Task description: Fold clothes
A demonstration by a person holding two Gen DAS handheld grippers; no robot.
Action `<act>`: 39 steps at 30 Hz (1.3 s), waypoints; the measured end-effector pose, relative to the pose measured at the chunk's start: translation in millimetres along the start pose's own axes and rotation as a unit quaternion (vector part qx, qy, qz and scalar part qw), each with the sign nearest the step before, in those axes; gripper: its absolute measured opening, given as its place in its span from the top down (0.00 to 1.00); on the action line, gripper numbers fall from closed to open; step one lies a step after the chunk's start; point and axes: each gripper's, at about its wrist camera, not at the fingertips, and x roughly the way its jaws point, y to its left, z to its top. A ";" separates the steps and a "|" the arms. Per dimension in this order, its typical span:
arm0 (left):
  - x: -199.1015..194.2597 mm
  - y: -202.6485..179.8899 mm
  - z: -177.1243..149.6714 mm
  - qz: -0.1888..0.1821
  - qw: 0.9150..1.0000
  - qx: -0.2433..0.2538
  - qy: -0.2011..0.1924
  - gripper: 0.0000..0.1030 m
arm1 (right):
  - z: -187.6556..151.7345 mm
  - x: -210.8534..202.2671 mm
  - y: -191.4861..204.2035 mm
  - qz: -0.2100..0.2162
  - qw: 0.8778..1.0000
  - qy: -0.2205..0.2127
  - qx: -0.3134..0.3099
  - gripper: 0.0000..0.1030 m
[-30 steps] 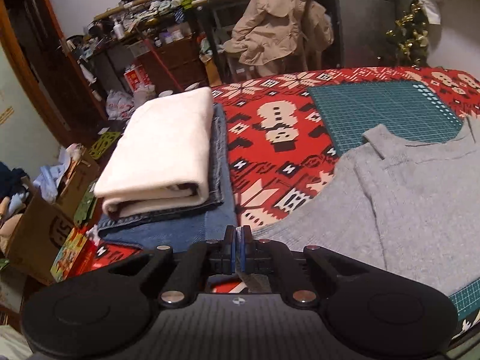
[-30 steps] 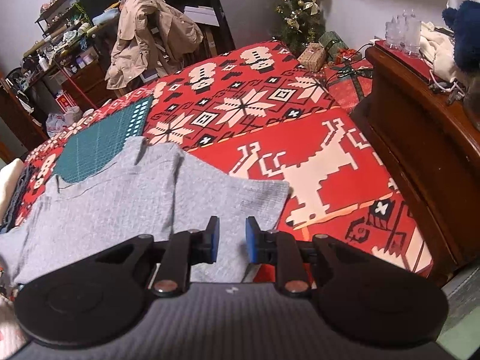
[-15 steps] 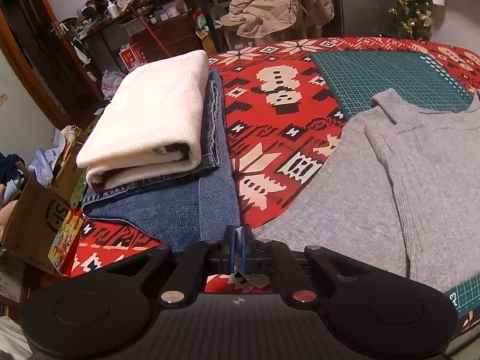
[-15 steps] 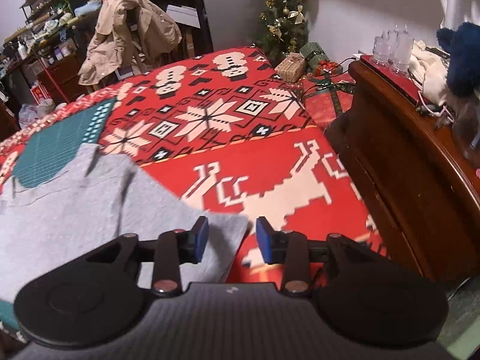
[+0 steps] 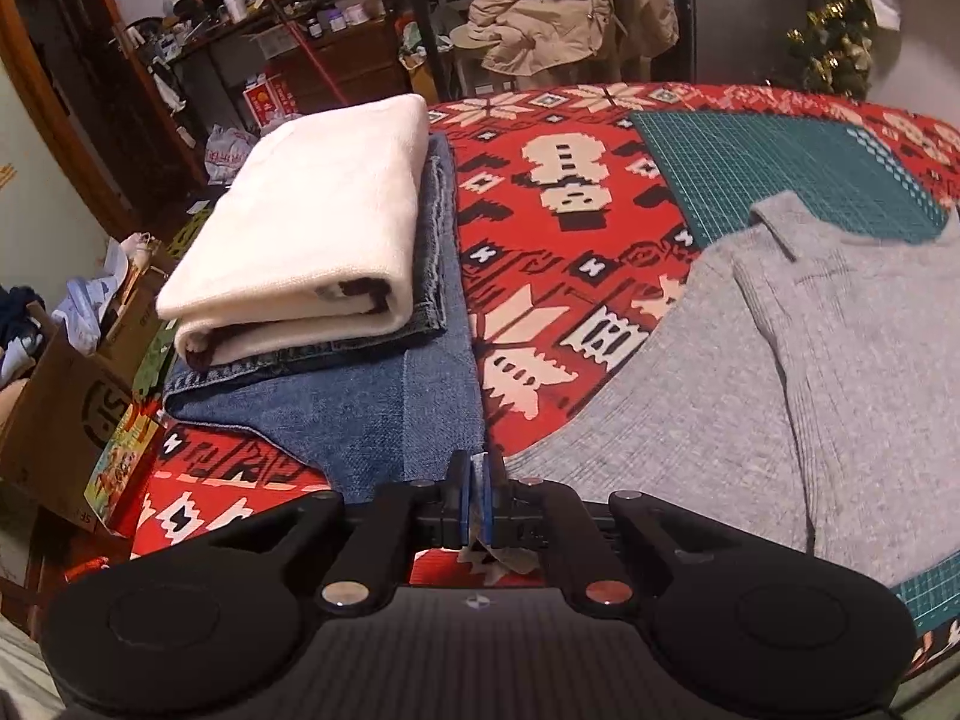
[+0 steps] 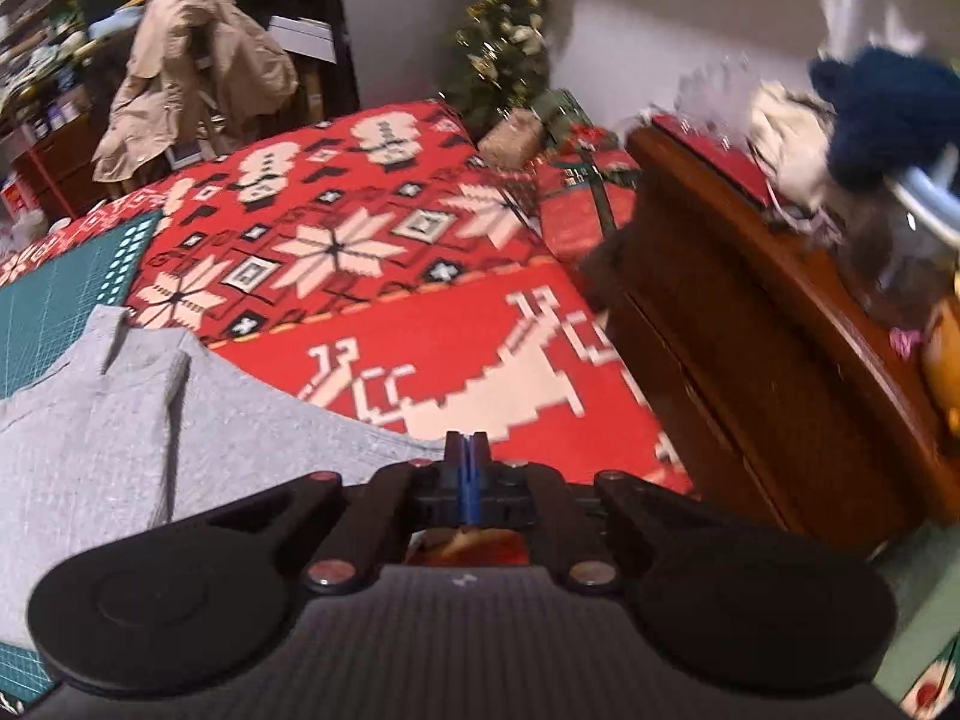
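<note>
My left gripper (image 5: 477,468) has its jaws pressed almost together, and a thin bit of grey fabric shows between and just under the blue pads, so I read it as clenched on the near left edge of the grey sweater (image 5: 780,390). It tips forward and downward over the near edge of the bed. My right gripper (image 6: 467,450) has its jaws fully together; they have just been closing, and they sit right at the near right corner of the sweater, but the view is blurred and I cannot tell whether any cloth is actually caught between the pads. That gripper tilts downward at about the same slant as the left one. The grey sweater lies spread flat on the red patterned blanket (image 5: 558,276), its upper part resting over a green cutting mat (image 5: 780,174), its neckline pointing away from me, with a fold running lengthwise down each side. To the left of the sweater, apart from it, a folded cream garment (image 5: 324,222) sits on top of folded blue jeans (image 5: 384,420); the jeans' near edge lies just beside my left jaws. From the right wrist view, a dark wooden cabinet (image 6: 750,372) stands just beyond the bed's right side.
</note>
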 end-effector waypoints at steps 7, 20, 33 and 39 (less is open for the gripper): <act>-3.7 -1.9 -0.3 0.004 1.000 0.006 -0.004 0.96 | -2.0 5.4 14.5 -0.045 0.998 -0.002 -0.048 1.00; 2.7 -8.6 0.4 0.018 1.000 0.016 -0.005 0.91 | -7.7 9.5 22.1 -0.076 0.993 0.014 -0.089 0.99; -38.3 -15.5 13.9 0.026 0.997 0.042 -0.064 0.49 | 3.5 -17.7 7.2 -0.041 0.998 -0.008 -0.055 0.81; -23.2 -16.6 50.4 -0.194 0.976 -0.075 -0.067 0.60 | 22.3 -47.2 30.2 0.037 0.996 -0.051 -0.062 0.77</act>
